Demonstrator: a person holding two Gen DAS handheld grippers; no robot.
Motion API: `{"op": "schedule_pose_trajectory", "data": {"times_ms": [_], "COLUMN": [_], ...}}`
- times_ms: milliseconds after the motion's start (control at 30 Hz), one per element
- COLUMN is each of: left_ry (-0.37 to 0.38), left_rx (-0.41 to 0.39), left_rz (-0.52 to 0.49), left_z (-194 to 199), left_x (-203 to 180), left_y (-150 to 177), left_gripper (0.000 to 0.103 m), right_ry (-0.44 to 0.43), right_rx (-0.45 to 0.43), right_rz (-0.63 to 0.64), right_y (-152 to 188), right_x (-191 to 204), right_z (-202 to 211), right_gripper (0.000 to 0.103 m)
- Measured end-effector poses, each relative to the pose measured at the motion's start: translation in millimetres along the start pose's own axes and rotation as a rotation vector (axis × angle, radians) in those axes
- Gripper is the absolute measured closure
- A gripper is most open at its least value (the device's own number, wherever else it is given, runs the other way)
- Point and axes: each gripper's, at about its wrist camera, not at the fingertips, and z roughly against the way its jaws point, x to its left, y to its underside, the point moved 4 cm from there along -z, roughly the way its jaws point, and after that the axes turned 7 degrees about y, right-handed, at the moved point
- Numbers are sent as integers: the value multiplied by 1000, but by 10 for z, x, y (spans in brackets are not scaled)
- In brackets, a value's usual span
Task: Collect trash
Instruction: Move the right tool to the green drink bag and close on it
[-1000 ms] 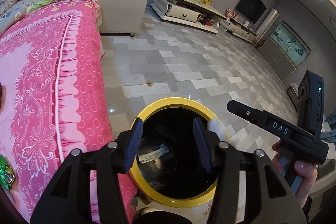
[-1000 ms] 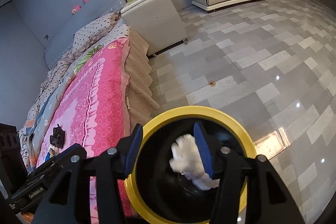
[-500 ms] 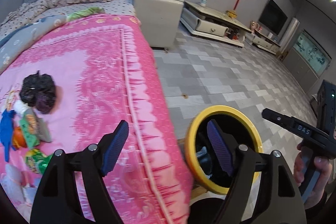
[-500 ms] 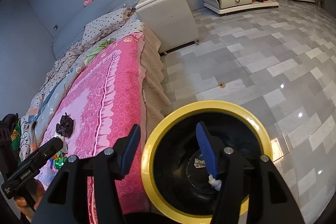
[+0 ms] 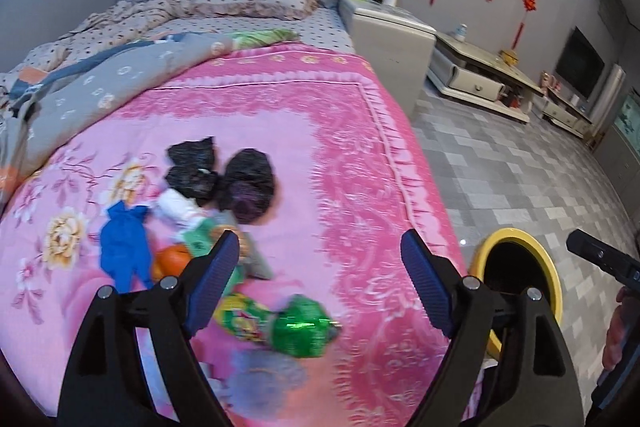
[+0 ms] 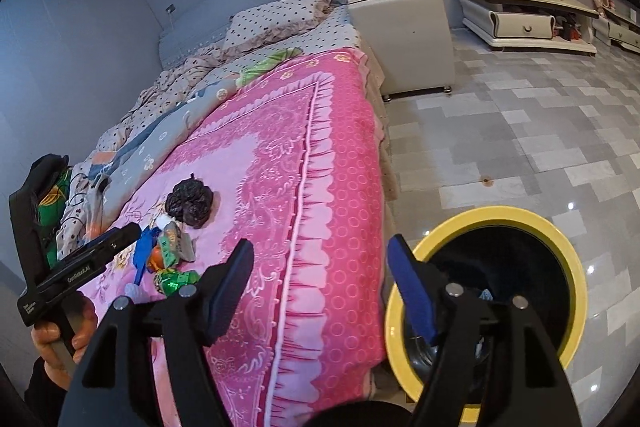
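both claws have swung away from over the bin toward the bed since a second ago, and the white wad once at the right claw is gone from it; pink bedspread (image 5: 340, 155) fills the left, yellow-rimmed bin (image 6: 568, 247) stands on the floor at its right edge; left gripper (image 5: 320, 263) and right gripper (image 6: 320, 275) are spread wide, empty; black bag (image 5: 250, 183), blue scrap (image 5: 122, 239), green wrapper (image 5: 300, 323) lie clustered near on the spread
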Motion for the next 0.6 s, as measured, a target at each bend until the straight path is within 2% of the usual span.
{"op": "schedule_pose_trajectory", "data": {"times_ms": [300, 600], "left_ry": [-110, -199], "left_rx": [-22, 5], "left_rz": [101, 181], "left_z": [199, 75], "left_x": [897, 1517], "left_y": [-40, 76], "left_gripper": [23, 23], "right_ry": [-77, -118], "right_rx": [50, 108], "right_rz": [133, 231], "right_y": [93, 254], "right_x": [799, 1397], "right_z": [-194, -444], "right_gripper": [35, 35]}}
